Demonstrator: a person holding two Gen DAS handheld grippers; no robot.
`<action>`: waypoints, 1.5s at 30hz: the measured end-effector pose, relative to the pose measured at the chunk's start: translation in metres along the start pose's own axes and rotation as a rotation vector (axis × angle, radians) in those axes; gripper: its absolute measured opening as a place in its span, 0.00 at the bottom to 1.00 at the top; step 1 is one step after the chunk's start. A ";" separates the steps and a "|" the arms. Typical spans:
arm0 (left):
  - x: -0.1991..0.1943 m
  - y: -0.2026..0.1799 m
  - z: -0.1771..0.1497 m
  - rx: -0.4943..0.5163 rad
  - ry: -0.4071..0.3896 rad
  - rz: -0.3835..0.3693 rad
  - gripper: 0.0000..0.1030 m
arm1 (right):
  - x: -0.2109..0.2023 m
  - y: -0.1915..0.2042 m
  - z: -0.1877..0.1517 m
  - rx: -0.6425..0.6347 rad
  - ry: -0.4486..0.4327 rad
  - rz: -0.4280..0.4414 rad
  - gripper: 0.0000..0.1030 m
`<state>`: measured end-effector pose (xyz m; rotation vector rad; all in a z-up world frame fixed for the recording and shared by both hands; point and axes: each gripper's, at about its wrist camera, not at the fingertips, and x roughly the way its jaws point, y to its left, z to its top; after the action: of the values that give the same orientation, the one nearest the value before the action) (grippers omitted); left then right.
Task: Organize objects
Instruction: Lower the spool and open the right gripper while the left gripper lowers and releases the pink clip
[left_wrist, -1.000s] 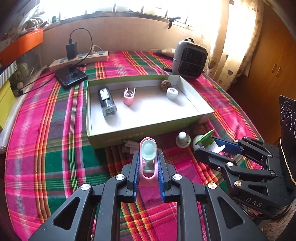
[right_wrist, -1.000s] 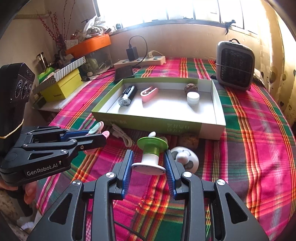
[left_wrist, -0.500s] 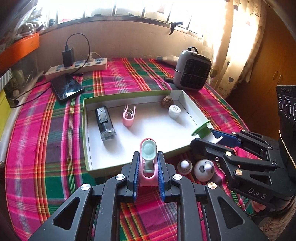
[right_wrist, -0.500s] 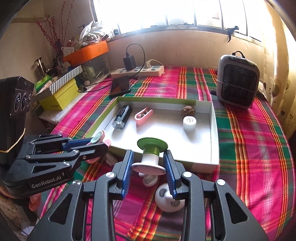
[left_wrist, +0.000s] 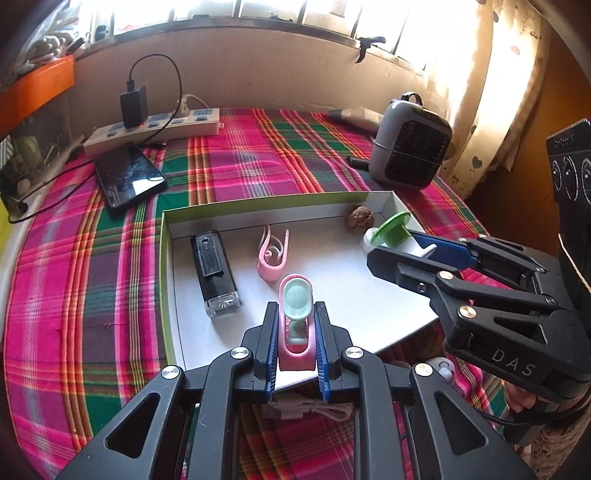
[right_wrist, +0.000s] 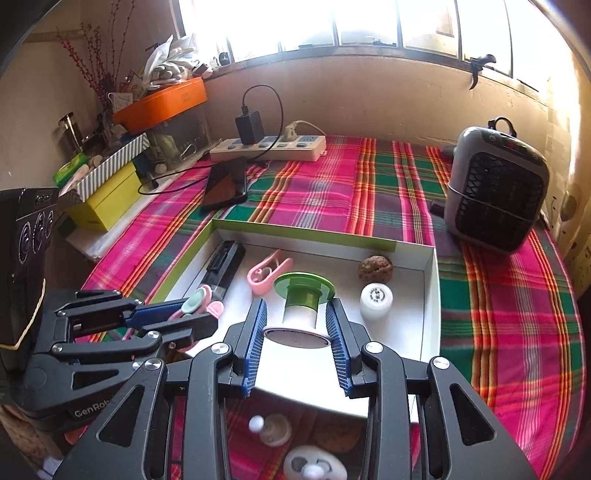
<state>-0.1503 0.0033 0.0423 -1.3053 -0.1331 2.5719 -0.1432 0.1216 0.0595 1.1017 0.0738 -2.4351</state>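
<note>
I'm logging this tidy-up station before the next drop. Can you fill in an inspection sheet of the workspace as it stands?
Surface: plaid tablecloth.
Job's things: shallow box holds a black lighter, pink clip, walnut and white cap.
Clutter: small white pieces lie in front of the box.
Grippers: left gripper shut on a pink-and-mint clip; right gripper shut on a green-topped spool; both over the box.
Cables: power strip, charger lead, white cable.
Surroundings: phone, heater, window.

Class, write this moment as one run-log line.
left hand-held gripper: shut on pink clip | right hand-held gripper: shut on green-topped spool | both above box
</note>
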 end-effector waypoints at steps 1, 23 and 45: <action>0.002 0.000 0.001 0.000 0.003 0.000 0.15 | 0.003 -0.001 0.002 0.000 0.003 0.000 0.34; 0.039 0.011 0.016 0.009 0.062 0.037 0.15 | 0.070 -0.013 0.033 -0.026 0.123 -0.016 0.34; 0.048 0.013 0.019 0.009 0.067 0.057 0.15 | 0.088 -0.018 0.035 -0.007 0.159 -0.027 0.34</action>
<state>-0.1944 0.0045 0.0136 -1.4093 -0.0727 2.5693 -0.2260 0.0953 0.0172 1.2977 0.1488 -2.3647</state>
